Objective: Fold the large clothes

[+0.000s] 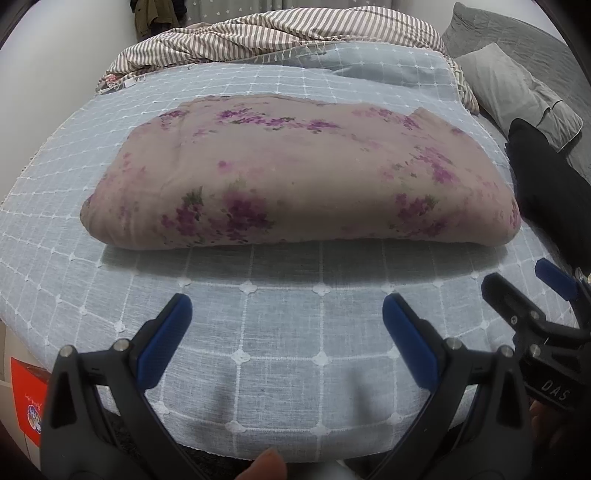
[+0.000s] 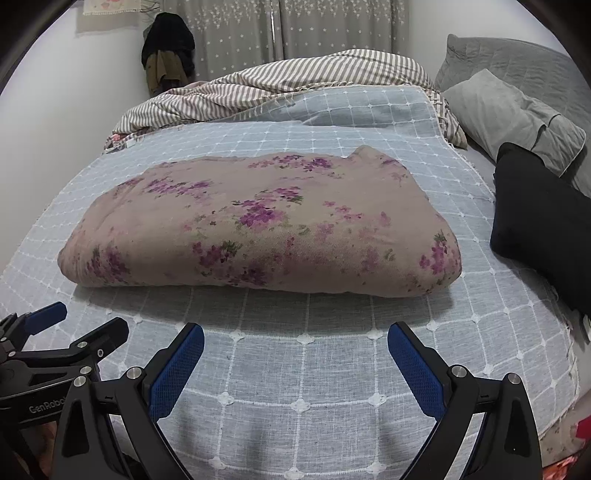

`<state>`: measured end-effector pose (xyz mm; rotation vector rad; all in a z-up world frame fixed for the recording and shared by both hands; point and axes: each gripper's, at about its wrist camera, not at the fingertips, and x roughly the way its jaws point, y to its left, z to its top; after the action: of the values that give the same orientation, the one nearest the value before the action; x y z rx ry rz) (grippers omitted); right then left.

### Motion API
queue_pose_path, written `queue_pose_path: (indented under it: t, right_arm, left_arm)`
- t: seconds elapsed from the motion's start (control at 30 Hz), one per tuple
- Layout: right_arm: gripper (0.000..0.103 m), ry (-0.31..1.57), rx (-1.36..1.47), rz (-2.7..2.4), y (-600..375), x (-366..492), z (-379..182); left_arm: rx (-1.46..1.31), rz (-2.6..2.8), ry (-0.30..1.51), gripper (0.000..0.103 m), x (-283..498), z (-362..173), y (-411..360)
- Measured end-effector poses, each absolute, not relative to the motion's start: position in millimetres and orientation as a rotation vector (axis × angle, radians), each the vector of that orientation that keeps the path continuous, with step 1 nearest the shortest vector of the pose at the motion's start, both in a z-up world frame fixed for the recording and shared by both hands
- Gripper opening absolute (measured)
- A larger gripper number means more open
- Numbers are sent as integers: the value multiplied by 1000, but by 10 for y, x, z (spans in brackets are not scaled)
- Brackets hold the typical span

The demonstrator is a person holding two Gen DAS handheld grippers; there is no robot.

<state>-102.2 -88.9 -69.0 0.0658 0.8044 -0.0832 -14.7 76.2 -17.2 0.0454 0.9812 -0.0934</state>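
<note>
Floral blanket [image 1: 295, 173] folded on the bed [image 1: 280, 332], ahead of both released grippers.
Left hand-held gripper [image 1: 287, 317] and right hand-held gripper [image 2: 295, 343] gape, empty; only the right view shows curtains [image 2: 288, 29].

1. Floral garment [image 1: 299, 177]: folded bundle, inner layers hidden, type unclear.
2. Black item [image 2: 543, 225]: cut by right edge, unidentifiable.
3. Red box [image 1: 29, 398]: print too small to read, cropped left.
4. Right claw [image 1: 546, 280]: partly cut off at frame edge.
5. Striped duvet [image 2: 295, 77]: far side hidden.
</note>
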Motion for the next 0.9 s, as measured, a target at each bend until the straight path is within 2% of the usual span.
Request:
queue_pose_path:
  t: [0.9]
  right_arm:
    - [101,809,78,-94,-935,-1042,-705]
  left_arm:
    - [49,-105,985,102,-171,-166,706]
